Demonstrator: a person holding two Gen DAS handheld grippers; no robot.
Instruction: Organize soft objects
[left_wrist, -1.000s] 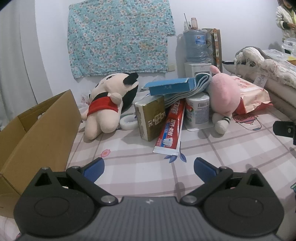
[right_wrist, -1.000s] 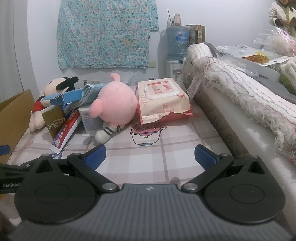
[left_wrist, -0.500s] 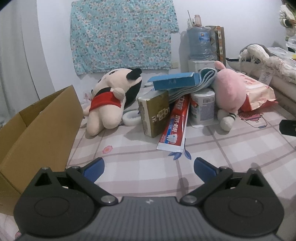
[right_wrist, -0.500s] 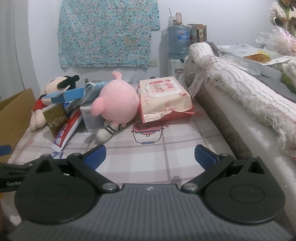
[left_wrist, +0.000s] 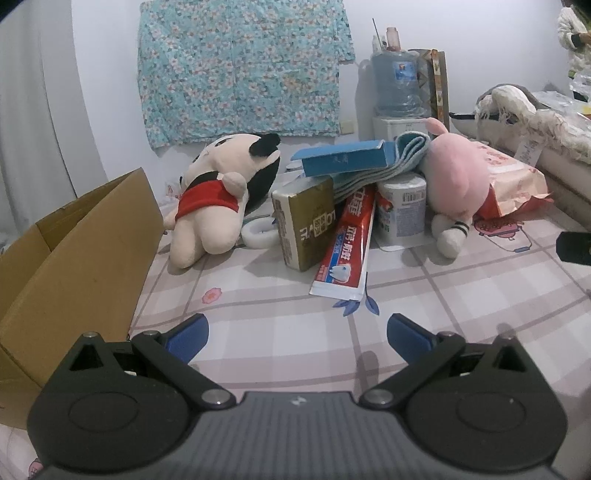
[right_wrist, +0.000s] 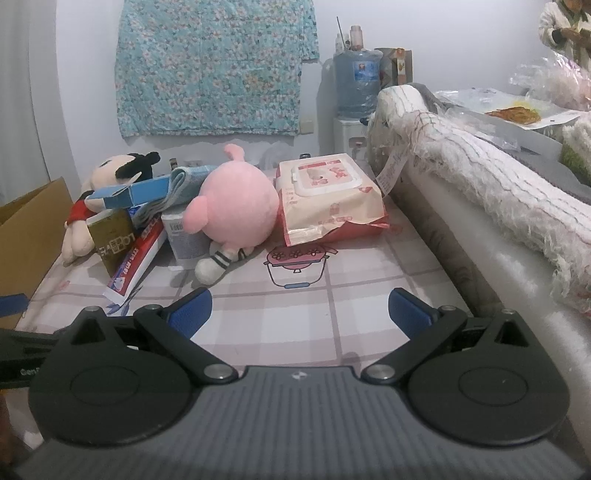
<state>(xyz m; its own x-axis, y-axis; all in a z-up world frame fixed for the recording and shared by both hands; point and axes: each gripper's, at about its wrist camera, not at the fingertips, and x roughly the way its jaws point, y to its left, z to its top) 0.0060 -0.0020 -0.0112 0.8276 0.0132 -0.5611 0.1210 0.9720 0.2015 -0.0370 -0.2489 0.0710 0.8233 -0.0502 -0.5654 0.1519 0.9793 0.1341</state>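
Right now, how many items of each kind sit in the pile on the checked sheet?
Plush toys: 2, cream mouse and pink plush
Boxes: 3, blue, gold, toothpaste
Folded towel: 1
Paper roll: 1
Wipes pack: 1
White ring: 1
Total: 9

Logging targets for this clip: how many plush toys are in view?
2: a cream mouse plush beside the cardboard box; a pink plush against the wipes pack. The clutter may hide others.

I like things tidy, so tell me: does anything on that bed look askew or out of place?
Yes. The toothpaste box leans on the pile instead of lying flat, a blue box sits tilted on top, and the pink plush lies tipped over.
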